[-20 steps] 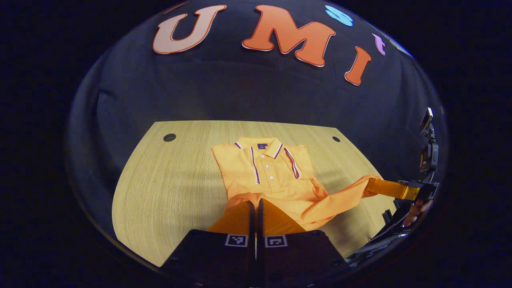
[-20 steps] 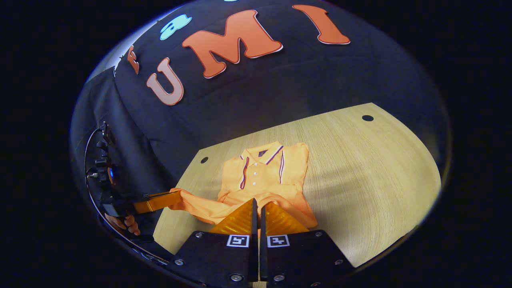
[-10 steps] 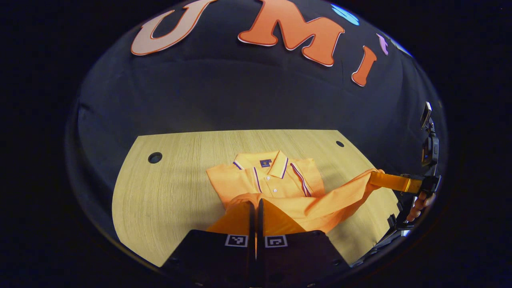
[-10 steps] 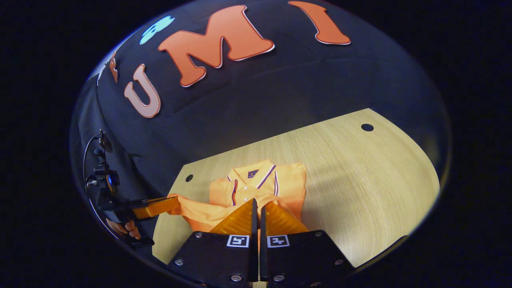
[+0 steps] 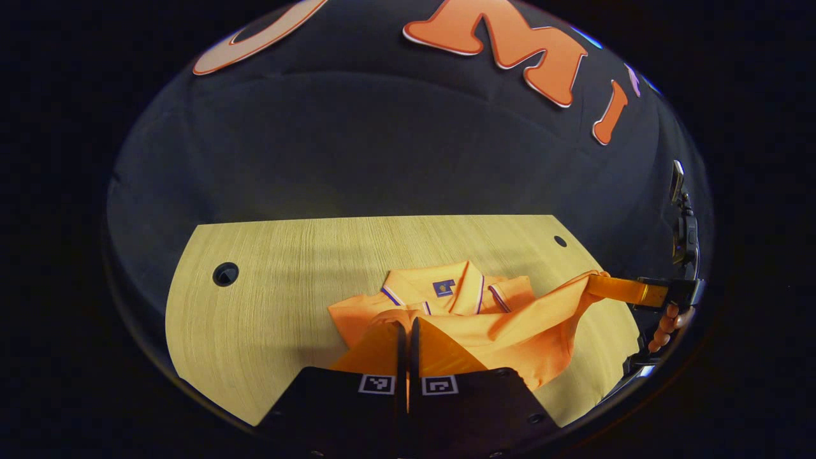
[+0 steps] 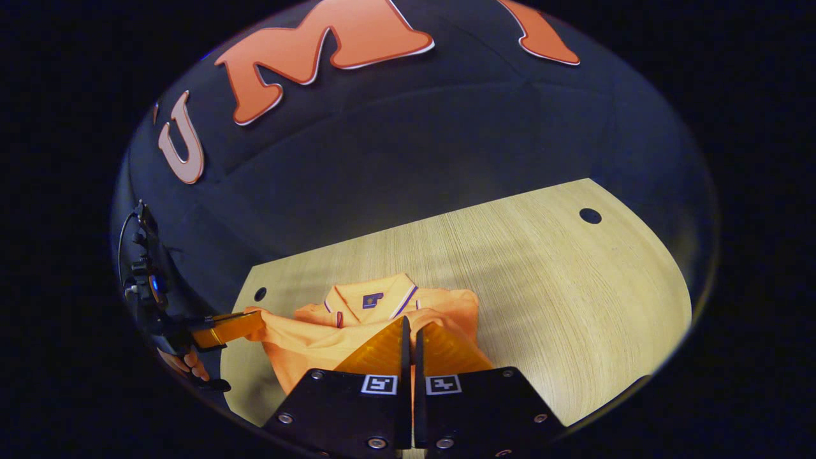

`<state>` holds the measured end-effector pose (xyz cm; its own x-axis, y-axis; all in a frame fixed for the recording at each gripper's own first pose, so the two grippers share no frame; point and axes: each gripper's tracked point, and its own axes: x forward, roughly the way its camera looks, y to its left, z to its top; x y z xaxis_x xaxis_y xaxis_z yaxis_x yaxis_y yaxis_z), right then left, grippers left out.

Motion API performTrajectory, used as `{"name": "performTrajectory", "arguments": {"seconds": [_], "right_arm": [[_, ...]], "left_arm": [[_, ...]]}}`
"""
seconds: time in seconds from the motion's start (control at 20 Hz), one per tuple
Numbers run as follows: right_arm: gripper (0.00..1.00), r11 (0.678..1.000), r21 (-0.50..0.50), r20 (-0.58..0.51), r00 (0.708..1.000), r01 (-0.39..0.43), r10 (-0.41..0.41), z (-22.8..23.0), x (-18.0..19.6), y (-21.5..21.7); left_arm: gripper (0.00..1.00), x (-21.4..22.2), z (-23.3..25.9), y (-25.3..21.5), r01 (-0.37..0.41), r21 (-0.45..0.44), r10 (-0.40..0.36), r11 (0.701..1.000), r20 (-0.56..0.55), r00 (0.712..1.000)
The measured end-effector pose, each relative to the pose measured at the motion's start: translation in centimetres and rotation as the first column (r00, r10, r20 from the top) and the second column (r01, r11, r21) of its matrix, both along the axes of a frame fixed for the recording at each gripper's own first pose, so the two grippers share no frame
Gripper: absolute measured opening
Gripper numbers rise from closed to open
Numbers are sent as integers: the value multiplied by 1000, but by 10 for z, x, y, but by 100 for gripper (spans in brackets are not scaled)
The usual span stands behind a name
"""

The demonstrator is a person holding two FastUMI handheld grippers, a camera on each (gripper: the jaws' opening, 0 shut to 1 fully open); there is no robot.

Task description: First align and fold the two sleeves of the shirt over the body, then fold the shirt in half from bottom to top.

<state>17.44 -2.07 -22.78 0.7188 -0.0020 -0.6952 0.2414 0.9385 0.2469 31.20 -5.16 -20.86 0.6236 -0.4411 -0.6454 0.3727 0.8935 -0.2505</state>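
While both grippers pinch its lifted hem, the orange polo shirt with striped collar (image 5: 459,306) lies on the pale wooden table (image 5: 268,306), left gripper (image 5: 406,328) and right gripper (image 6: 408,326) clamped shut, hem carried closer to the collar than before.

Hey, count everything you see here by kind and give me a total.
Shirt: 1
Grippers, left and right: 2
Table: 1
Table holes: 2
Total: 6
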Motion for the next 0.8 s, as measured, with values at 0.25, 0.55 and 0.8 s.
{"name": "performTrajectory", "arguments": {"seconds": [0.25, 0.55, 0.8], "right_arm": [[2, 999, -20, -36, 999, 27, -28, -17, 29, -10], [2, 990, 131, -121, 992, 58, -42, -31, 42, -1], [69, 995, 63, -4, 997, 76, -76, -2, 44, -13]], "left_arm": [[1, 35, -15, -3, -11, 14, 11, 1000, -9, 1000], [13, 51, -29, 3, -14, 55, 15, 998, -13, 1000], [99, 49, 5, 14, -89, 63, 85, 994, 73, 994]]}}
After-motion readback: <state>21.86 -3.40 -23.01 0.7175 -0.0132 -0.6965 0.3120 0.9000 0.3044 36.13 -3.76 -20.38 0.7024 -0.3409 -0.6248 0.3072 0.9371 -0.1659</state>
